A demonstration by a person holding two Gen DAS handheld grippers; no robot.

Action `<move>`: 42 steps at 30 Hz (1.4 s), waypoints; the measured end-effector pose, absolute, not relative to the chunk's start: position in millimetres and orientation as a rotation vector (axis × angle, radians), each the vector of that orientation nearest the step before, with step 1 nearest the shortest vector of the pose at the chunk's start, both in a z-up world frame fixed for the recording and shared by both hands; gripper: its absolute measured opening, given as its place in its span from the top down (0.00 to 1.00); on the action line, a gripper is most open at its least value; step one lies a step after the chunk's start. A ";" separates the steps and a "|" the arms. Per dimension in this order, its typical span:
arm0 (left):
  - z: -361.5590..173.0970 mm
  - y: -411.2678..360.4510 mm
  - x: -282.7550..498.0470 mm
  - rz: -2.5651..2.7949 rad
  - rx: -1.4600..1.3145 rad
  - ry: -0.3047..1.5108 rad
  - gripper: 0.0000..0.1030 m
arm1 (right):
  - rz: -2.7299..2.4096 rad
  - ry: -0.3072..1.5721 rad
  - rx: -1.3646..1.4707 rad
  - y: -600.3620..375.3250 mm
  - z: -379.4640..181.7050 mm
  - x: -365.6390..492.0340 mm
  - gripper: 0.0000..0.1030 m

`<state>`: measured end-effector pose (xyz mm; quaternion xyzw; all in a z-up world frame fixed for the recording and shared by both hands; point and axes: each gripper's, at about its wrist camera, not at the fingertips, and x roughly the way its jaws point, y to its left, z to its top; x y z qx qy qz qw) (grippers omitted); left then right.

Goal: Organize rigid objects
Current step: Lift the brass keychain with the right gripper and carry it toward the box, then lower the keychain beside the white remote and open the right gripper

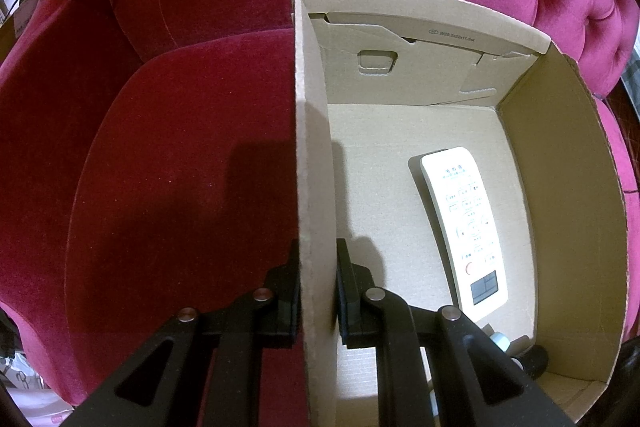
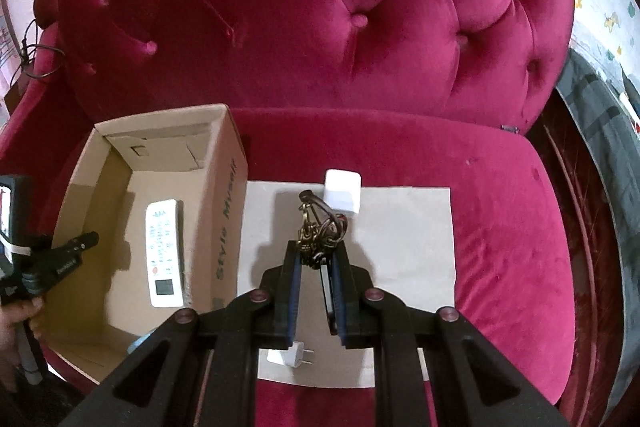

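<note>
Two tools are pinching: our left tool (image 1: pixel 318 291) is holding the box (image 2: pixel 230 187) wall, our right tool (image 2: pixel 314 267) is holding keys (image 2: pixel 320 227), box lying to its left.

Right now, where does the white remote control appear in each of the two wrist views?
Left wrist view: the white remote control lies lower right, on the floor of the cardboard box.
Right wrist view: the remote lies lower left, inside the same box.
Shared landmark: the cardboard box on the red sofa.
</note>
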<state>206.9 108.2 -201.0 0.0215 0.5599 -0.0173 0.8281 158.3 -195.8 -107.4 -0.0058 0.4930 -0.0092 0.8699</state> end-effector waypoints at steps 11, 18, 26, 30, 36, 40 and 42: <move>-200.3 109.1 206.9 -0.038 0.043 1.189 0.86 | 0.018 0.988 -0.034 -167.5 -78.9 163.8 0.87; -200.2 109.1 207.0 -0.038 0.043 1.189 0.86 | 0.054 0.963 -0.041 -151.1 -65.8 164.5 0.87; -200.2 109.0 207.0 -0.038 0.043 1.189 0.86 | 0.108 0.940 -0.050 -128.7 -56.4 165.2 0.87; -200.3 109.1 207.0 -0.038 0.043 1.189 0.86 | 0.144 0.939 -0.049 -116.7 -55.7 166.0 0.87; -200.3 109.5 206.9 -0.039 0.041 1.189 0.86 | 0.197 0.950 -0.069 -91.5 -62.0 166.4 0.87; -200.1 110.0 207.0 -0.039 0.041 1.189 0.86 | 0.221 0.967 -0.079 -78.5 -72.0 168.6 0.87; -200.3 110.2 206.9 -0.039 0.040 1.189 0.86 | 0.232 0.980 -0.082 -72.7 -79.3 170.0 0.87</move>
